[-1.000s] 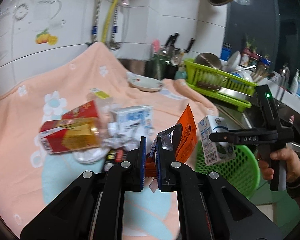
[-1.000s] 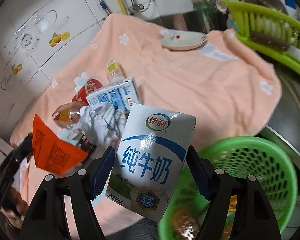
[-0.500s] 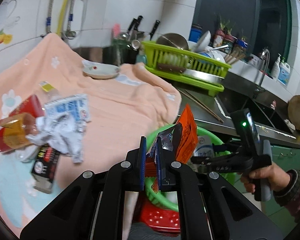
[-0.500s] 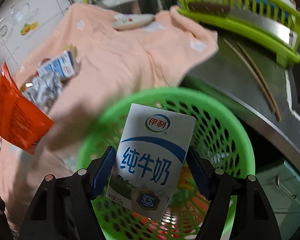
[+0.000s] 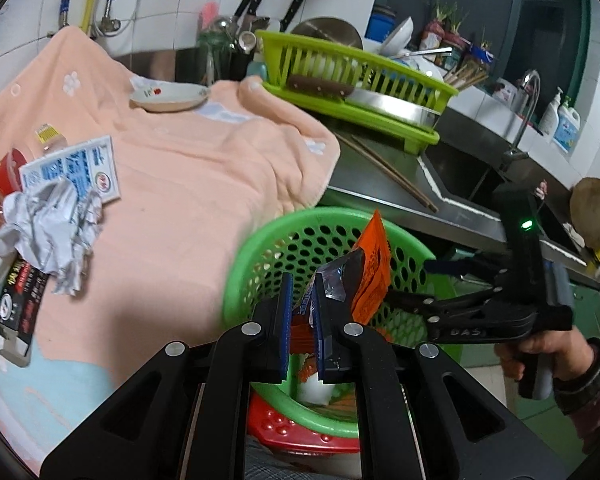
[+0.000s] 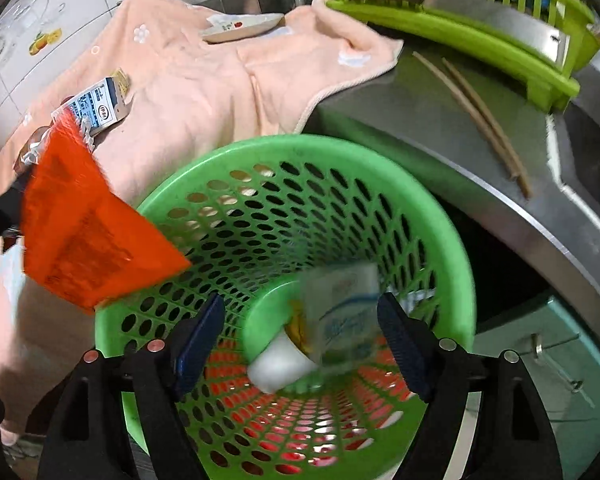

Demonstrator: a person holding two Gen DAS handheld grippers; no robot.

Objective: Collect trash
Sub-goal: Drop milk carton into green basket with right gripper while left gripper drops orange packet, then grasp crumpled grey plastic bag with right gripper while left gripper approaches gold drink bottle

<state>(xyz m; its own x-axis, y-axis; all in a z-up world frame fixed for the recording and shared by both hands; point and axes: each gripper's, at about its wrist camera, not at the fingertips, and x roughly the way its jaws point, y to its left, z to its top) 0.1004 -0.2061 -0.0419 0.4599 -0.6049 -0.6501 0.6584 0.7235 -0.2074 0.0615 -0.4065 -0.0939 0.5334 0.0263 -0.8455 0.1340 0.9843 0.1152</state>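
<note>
The right gripper [image 6: 300,340] is at the bottom of its frame, over the green basket [image 6: 452,248]. Its jaws have just been opening and now stand wide apart, pressing on nothing. The milk carton [image 6: 344,316] is blurry, down inside the basket between the jaws but free of them. The left gripper [image 5: 302,320] is squeezed tight on an orange wrapper [image 5: 372,268], low in the middle of its frame, above the basket's rim. At the left edge, more trash lies on the pink towel [image 5: 188,184]: crumpled paper [image 5: 56,232] and a blue-and-white carton [image 5: 80,168].
</note>
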